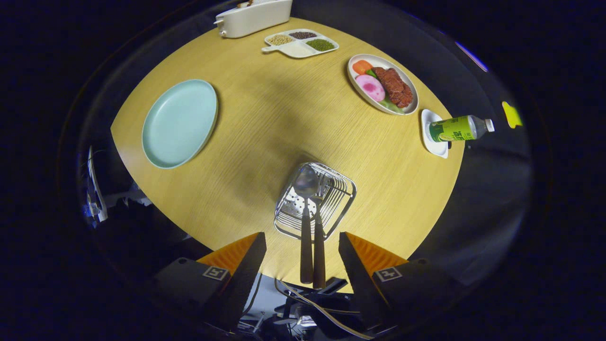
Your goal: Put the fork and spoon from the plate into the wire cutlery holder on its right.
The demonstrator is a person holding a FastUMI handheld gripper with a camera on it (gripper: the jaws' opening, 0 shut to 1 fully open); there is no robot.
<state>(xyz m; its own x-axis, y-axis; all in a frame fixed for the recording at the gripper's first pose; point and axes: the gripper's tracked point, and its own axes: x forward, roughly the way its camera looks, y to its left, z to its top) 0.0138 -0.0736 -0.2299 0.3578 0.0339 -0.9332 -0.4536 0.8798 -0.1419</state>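
The round pale wooden tabletop (pixel 284 118) carries everything, largest first a plain light-green round plate (pixel 180 123) lying bare, well off to the left of the jaws. Across the tabletop to the right sits an oval white plate (pixel 356 83) loaded with a brown slab of meat, a pink slice, an orange piece and green leaves. At the far edge stands a long white rectangular container (pixel 253 18), and just beside it a white divided tray (pixel 297 48) with beige, dark and green grains in its compartments. Just ahead of the gripper (pixel 303 258), the silver wire cutlery holder (pixel 338 203) rests near the tabletop's near edge, to the right of the light-green plate. A steel spoon (pixel 307 182) with a dark wooden handle and a fork (pixel 319 255) with a matching handle both stand in it, handles side by side, pointing back between the fingers. A green-labelled plastic bottle (pixel 457 129) lies on its side over a small white dish (pixel 433 144) at the right edge. The jaws stand spread wide, gripping nothing, the two handles untouched between them.
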